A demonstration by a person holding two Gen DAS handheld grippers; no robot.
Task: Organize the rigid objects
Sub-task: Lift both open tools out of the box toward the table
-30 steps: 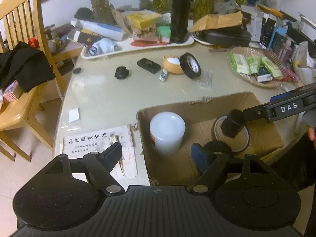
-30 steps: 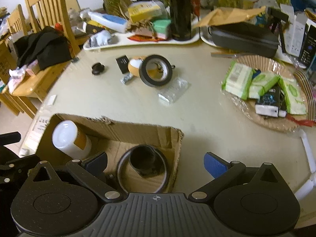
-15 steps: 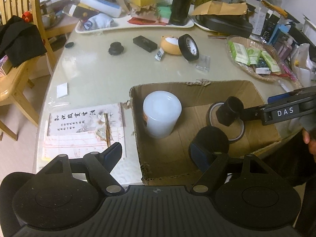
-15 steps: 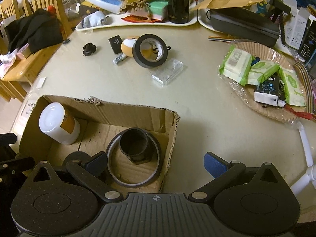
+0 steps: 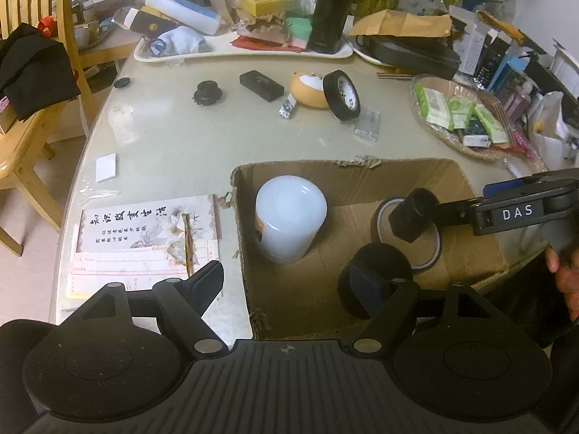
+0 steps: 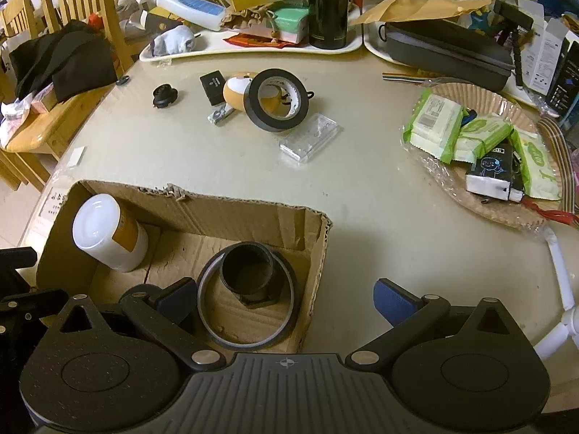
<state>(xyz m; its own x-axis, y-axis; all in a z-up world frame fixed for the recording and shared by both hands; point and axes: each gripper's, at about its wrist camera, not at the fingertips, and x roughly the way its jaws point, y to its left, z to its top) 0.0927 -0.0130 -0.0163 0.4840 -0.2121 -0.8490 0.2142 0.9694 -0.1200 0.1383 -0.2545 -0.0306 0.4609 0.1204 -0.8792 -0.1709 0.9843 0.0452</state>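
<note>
Right wrist view: both tools (image 6: 282,298) gape empty over the cardboard box (image 6: 253,213); the far black tape roll (image 6: 277,100), light and stiff, suits a rim pinch.

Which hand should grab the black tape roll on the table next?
Probably the right. The right hand-held gripper is open and empty, and the black tape roll lies almost straight ahead of it past the cardboard box. From the left hand-held gripper, also open, the roll sits off to the right.
</note>
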